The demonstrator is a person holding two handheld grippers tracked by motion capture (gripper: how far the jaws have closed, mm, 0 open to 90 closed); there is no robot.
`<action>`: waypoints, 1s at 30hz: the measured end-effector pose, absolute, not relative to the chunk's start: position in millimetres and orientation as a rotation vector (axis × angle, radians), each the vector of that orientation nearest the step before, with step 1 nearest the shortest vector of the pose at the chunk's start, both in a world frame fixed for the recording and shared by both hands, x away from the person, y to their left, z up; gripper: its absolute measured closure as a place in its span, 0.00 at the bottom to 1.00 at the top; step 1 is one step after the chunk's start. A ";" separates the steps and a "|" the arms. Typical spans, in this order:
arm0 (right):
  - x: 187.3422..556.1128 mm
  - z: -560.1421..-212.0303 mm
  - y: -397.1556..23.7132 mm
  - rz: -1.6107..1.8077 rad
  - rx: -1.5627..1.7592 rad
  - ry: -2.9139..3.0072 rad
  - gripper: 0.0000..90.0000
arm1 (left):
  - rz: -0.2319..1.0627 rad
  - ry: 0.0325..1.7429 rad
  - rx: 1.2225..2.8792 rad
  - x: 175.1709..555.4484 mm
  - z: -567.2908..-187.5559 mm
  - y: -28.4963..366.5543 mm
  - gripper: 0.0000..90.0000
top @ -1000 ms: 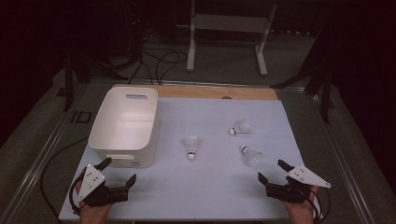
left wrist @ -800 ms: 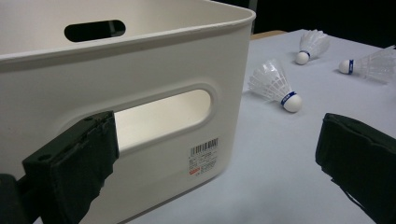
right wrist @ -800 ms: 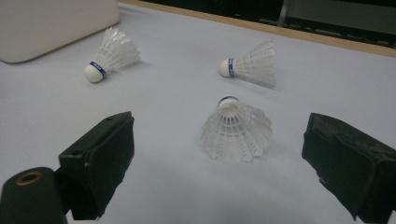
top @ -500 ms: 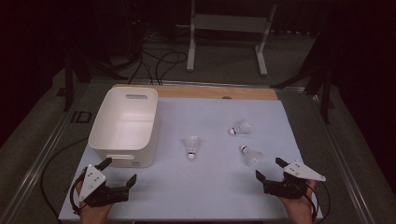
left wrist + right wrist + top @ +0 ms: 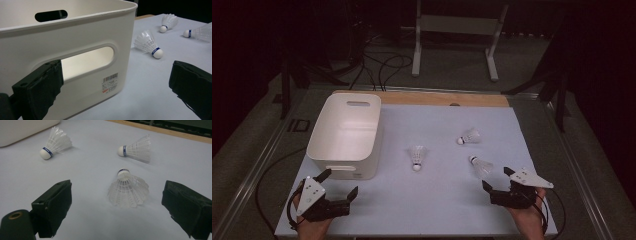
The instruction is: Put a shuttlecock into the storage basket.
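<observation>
**A:** On the pale blue mat (image 5: 437, 200) there are three shuttlecocks and a white bin (image 5: 344, 135) off to the left side. The right gripper (image 5: 495, 180) sits at the near right corner with its jaws spread wide and nothing in them, and the nearest shuttlecock (image 5: 481, 166) lies just ahead of it. In the right gripper view that shuttlecock (image 5: 128, 190) is right between the two pads, feathers toward the gripper, cork pointing away. Looks to me like the step is grabbing it. Any tips?

**B:** I'd say don't clamp the feather skirt hard, it'll crush or spring out. Slide forward low along the mat so the pads come in by the cork end with the blue band, then close gently. It's lying on its side, so it could roll if one pad touches first. Try to get both pads meeting it together.

**A:** Makes sense. What about the left gripper (image 5: 338, 183)? It's also wide open and empty, parked at the near left, just in front of the bin. In its own view the bin (image 5: 75, 50) with the handle slot is just ahead.

**B:** Leave it there, I think. The middle shuttlecock (image 5: 417, 157) is nearer its side, so that one's probably its job. The far shuttlecock (image 5: 469, 136) is well apart from both grippers.

**A:** And the bin is empty as far as I can see.

**B:** Yep, so plenty of room to drop stuff in.
</observation>
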State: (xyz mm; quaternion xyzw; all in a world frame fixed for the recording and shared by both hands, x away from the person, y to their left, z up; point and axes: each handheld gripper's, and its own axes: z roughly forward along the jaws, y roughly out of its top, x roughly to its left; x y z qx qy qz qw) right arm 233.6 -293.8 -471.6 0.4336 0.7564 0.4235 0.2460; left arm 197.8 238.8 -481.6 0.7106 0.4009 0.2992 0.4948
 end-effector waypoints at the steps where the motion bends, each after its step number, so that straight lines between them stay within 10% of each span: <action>1: 233.6 -471.6 -293.8 1.155 1.183 2.064 0.10 | 0.731 0.975 1.721 197.8 -481.8 239.9 0.00; 30: 258.2 -481.5 -269.7 1.037 1.227 2.175 0.10 | 0.745 0.974 1.718 197.2 -481.9 241.0 0.00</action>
